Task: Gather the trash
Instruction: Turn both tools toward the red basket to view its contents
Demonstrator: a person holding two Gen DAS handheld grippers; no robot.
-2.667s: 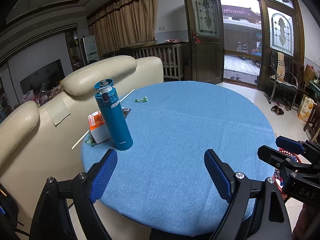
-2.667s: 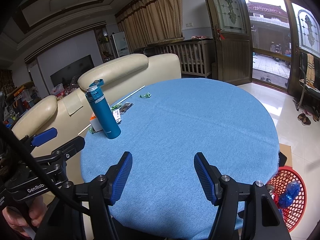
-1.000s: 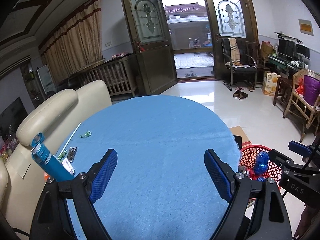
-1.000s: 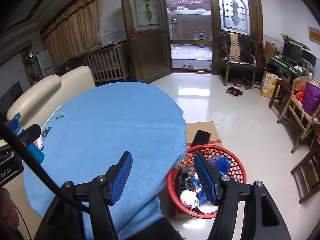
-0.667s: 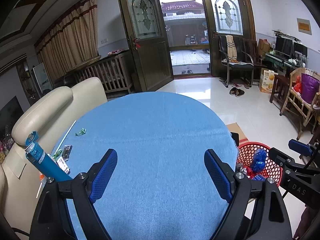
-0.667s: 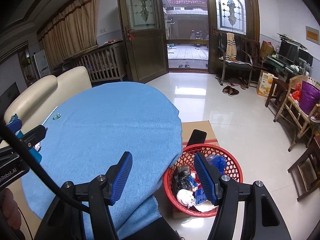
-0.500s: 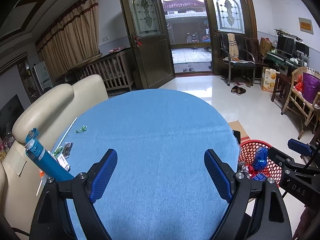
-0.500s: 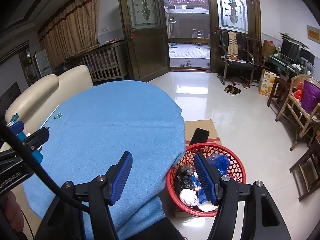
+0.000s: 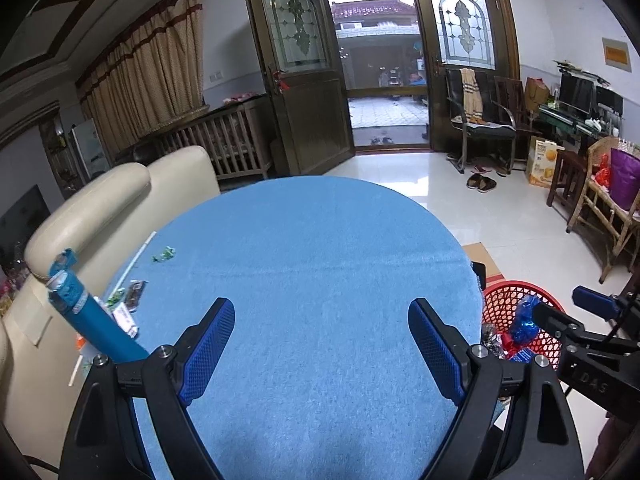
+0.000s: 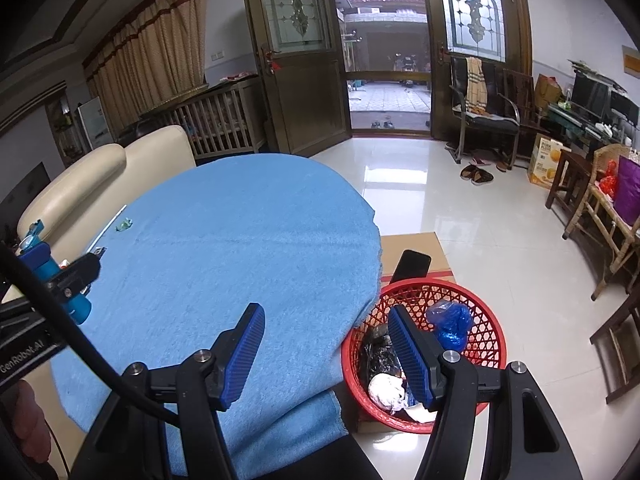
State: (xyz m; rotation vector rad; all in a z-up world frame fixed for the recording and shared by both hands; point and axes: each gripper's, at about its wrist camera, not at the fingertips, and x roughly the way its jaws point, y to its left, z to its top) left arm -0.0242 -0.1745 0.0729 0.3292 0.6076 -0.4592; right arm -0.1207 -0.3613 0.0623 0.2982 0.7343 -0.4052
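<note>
A red mesh basket (image 10: 488, 312) with trash in it stands on the floor beside the round table covered by a blue cloth (image 9: 320, 264); it also shows in the left wrist view (image 9: 500, 296). A green wrapper (image 9: 164, 255), a white straw (image 9: 138, 254) and small dark packets (image 9: 134, 292) lie at the table's left edge. My left gripper (image 9: 320, 320) is open and empty over the table. My right gripper (image 10: 324, 328) is open and empty above the table's edge, next to the basket.
A teal flask (image 9: 86, 316) stands at the table's left edge beside an orange and white box. A cream sofa (image 9: 100, 196) is behind the table. A cardboard box (image 10: 412, 244) and a black phone (image 10: 412, 264) lie behind the basket. Wooden chairs stand at the right.
Both views swung right from the flask side toward the basket. In the last half second they hardly moved. Both grippers stayed open.
</note>
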